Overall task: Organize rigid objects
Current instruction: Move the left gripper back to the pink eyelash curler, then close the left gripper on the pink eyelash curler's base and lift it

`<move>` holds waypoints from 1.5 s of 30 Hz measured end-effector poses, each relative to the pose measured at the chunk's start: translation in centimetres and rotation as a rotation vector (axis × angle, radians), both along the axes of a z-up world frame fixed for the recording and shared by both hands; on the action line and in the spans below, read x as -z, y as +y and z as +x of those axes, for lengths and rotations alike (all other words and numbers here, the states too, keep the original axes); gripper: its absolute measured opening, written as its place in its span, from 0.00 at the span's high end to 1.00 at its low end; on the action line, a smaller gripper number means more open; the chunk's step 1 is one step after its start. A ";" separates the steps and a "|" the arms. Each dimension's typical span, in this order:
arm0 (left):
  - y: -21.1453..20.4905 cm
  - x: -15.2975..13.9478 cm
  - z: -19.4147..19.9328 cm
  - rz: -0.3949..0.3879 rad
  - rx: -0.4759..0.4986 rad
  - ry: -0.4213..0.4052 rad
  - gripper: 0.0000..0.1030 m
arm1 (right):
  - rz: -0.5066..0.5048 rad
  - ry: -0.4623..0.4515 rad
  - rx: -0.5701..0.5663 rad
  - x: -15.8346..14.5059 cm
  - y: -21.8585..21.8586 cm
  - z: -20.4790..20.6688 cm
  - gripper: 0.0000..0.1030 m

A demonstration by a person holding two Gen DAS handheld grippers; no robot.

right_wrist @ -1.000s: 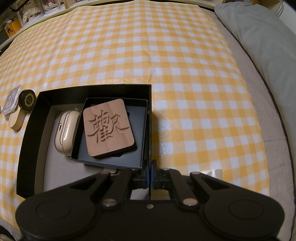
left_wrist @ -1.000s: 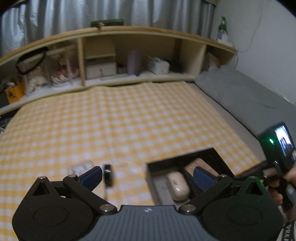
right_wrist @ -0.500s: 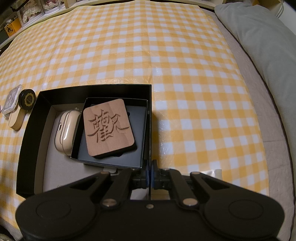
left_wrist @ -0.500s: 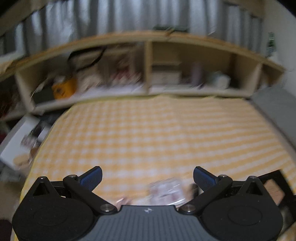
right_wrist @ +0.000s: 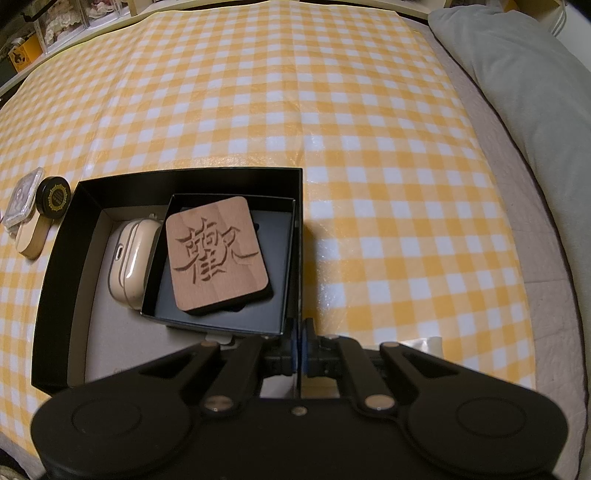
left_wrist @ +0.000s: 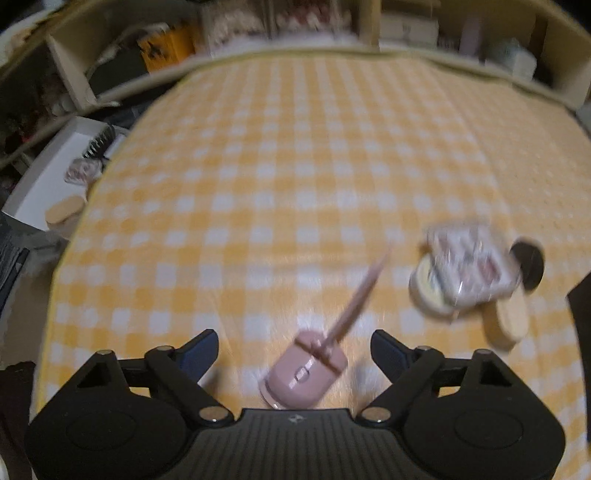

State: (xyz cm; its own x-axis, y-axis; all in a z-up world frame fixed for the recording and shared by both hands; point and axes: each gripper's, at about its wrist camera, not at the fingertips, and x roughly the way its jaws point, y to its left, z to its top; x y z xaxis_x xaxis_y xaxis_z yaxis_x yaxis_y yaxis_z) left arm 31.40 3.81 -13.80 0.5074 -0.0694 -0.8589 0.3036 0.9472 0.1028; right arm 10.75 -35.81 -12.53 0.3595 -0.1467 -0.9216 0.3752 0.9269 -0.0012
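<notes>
Left tool (left_wrist: 294,349) jaws wide, closing now, pointed down at the yellow-and-white checked cloth (left_wrist: 295,166). Between the blue pads (left_wrist: 201,350) sits a small pink device (left_wrist: 303,373) with a pink strap (left_wrist: 356,299) trailing up-right; pads not touching it. View is motion-blurred. To the right, a cluster: clear plastic case (left_wrist: 471,266) with a printed insert, unreadable, lying over a cream round tin (left_wrist: 428,288); a black round tin (left_wrist: 528,264) just behind it; a wooden oval piece (left_wrist: 506,325) in front. Off the left edge of the cloth, a white tray (left_wrist: 48,177) with a brush and small items. Shelves (left_wrist: 406,26) along the back, contents blurred.

Right tool (right_wrist: 298,350) jaws closed tight, clamped on the right wall of the large black box (right_wrist: 59,280). Inside it: a beige earbud case (right_wrist: 129,254) at left, and a smaller black box (right_wrist: 221,317) holding a wooden coaster (right_wrist: 216,256) carved with a large Chinese character. Left of the big box on the cloth, the clear case (right_wrist: 22,199), the black tin (right_wrist: 55,197) with a gold emblem, text too small to read, and the wooden oval (right_wrist: 31,236). Grey pillow (right_wrist: 517,92) at far right.
</notes>
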 end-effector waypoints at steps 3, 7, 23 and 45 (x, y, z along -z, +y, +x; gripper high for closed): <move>-1.3 1.5 0.1 0.046 0.035 0.053 0.23 | -0.002 0.001 -0.001 0.0 0.1 0.1 0.97; -2.3 2.3 0.3 0.021 -0.024 0.106 0.42 | -0.002 0.005 -0.004 0.1 -0.1 0.0 0.97; 0.3 0.9 1.5 -0.059 -0.178 0.117 0.53 | -0.005 0.009 -0.007 0.3 -0.5 0.0 0.97; -5.8 -4.3 -1.2 -0.111 -0.075 -0.026 0.58 | -0.012 0.014 -0.012 0.4 -0.7 -0.1 0.96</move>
